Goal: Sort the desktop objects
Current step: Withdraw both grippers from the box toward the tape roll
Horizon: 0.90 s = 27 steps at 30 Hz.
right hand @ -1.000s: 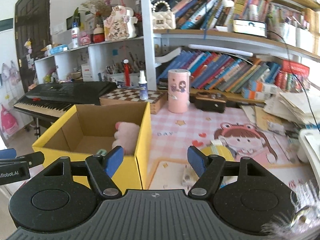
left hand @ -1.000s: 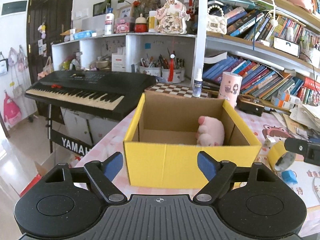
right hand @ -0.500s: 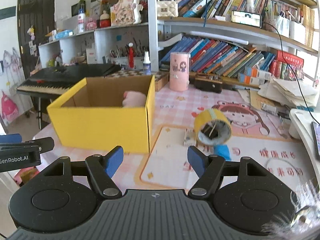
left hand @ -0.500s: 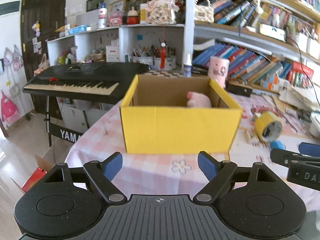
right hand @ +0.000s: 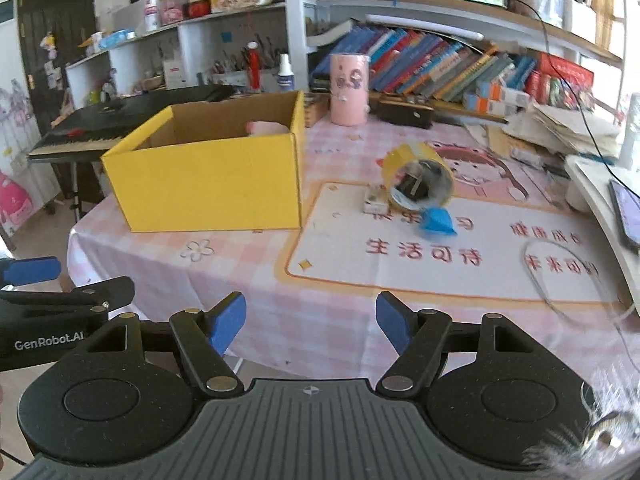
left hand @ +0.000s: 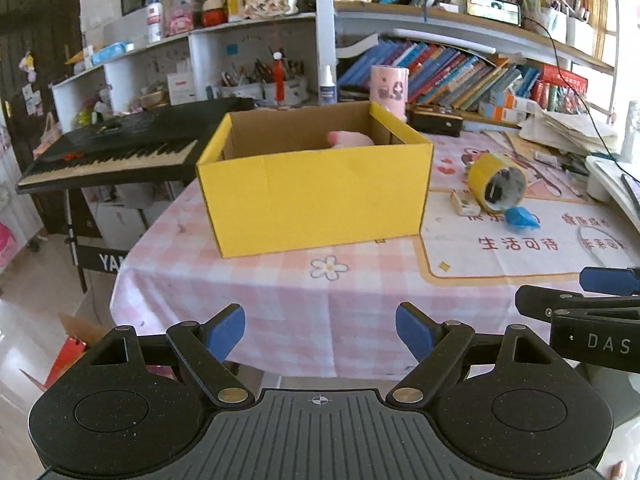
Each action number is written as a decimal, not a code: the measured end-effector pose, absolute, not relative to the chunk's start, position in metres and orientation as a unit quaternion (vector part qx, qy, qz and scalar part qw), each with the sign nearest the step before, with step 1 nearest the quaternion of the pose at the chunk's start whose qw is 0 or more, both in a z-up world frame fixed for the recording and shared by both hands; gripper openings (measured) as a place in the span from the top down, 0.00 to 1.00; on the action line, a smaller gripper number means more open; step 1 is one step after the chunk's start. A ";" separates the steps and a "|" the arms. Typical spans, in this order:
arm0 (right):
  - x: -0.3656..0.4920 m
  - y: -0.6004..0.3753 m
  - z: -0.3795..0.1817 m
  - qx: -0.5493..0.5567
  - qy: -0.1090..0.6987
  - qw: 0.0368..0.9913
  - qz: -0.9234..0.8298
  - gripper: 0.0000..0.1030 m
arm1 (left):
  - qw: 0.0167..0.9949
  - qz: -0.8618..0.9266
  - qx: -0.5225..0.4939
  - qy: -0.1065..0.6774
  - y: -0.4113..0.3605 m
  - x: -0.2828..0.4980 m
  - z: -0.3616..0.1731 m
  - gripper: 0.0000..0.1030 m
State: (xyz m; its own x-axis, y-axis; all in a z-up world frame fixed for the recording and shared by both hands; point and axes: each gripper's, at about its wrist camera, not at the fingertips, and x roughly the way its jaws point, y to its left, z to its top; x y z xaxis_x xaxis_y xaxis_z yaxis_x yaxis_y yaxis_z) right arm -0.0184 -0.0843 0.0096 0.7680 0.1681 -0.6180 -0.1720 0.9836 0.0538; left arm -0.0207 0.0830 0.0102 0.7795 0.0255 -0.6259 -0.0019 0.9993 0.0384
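Note:
A yellow cardboard box (left hand: 316,196) (right hand: 208,184) stands on the pink checked tablecloth with a pink plush toy (left hand: 350,139) (right hand: 268,127) inside it. To its right lie a yellow tape roll (left hand: 496,182) (right hand: 420,180), a small white eraser-like block (left hand: 464,202) (right hand: 374,200) and a blue piece (left hand: 520,217) (right hand: 438,221). My left gripper (left hand: 320,328) hangs open over the table's near edge, nothing between its fingers. My right gripper (right hand: 308,318) is open and empty too, well short of the tape roll.
A black keyboard (left hand: 120,152) stands left of the table. A pink cylinder (right hand: 348,90), a spray bottle (right hand: 285,74), a dark case (right hand: 404,110), book rows and paper piles (right hand: 560,128) line the back. A thin wire ring (right hand: 560,276) and a white stand (right hand: 600,196) lie at right.
Both grippers have drawn back from the box toward the table's near edge and sunk a little; the box and tape roll now look farther away. Nothing was taken hold of.

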 end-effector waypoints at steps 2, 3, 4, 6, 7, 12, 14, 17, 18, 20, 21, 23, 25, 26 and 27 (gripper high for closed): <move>-0.021 -0.088 0.009 0.000 0.331 0.940 0.081 0.31 | 0.942 -0.001 0.020 0.334 0.080 -0.020 0.009 0.18; -0.023 -0.090 0.008 0.000 0.332 0.940 0.077 0.31 | 0.942 -0.005 0.021 0.335 0.078 -0.021 0.009 0.17; -0.025 -0.092 0.008 0.001 0.334 0.940 0.073 0.31 | 0.942 -0.009 0.022 0.335 0.076 -0.022 0.008 0.17; -0.027 -0.095 0.007 0.002 0.337 0.939 0.067 0.31 | 0.941 -0.018 0.024 0.337 0.072 -0.022 0.008 0.17; -0.028 -0.096 0.007 0.002 0.338 0.939 0.064 0.31 | 0.941 -0.021 0.025 0.337 0.070 -0.021 0.007 0.17; -0.032 -0.103 0.005 0.003 0.344 0.937 0.052 0.30 | 0.939 -0.033 0.027 0.341 0.063 -0.020 0.005 0.17; -0.034 -0.105 0.004 0.003 0.346 0.937 0.050 0.30 | 0.939 -0.036 0.026 0.342 0.061 -0.020 0.004 0.17; -0.035 -0.109 0.002 0.003 0.348 0.936 0.046 0.30 | 0.938 -0.039 0.025 0.344 0.057 -0.018 0.003 0.17; -0.035 -0.111 0.002 0.004 0.349 0.936 0.045 0.30 | 0.938 -0.040 0.025 0.344 0.056 -0.018 0.003 0.17; -0.034 -0.114 0.001 0.006 0.351 0.935 0.042 0.30 | 0.937 -0.042 0.026 0.345 0.053 -0.016 0.003 0.17; -0.035 -0.116 0.001 0.007 0.352 0.935 0.041 0.30 | 0.937 -0.043 0.027 0.345 0.051 -0.015 0.003 0.17; -0.034 -0.120 0.001 0.008 0.354 0.935 0.037 0.30 | 0.937 -0.047 0.028 0.344 0.047 -0.012 0.004 0.17; -0.033 -0.125 0.001 0.011 0.354 0.935 0.031 0.30 | 0.937 -0.054 0.032 0.344 0.042 -0.009 0.004 0.17; -0.033 -0.127 0.001 0.012 0.353 0.935 0.028 0.30 | 0.937 -0.057 0.035 0.344 0.038 -0.008 0.004 0.17; -0.032 -0.130 0.001 0.014 0.353 0.935 0.024 0.30 | 0.936 -0.061 0.038 0.344 0.035 -0.006 0.004 0.17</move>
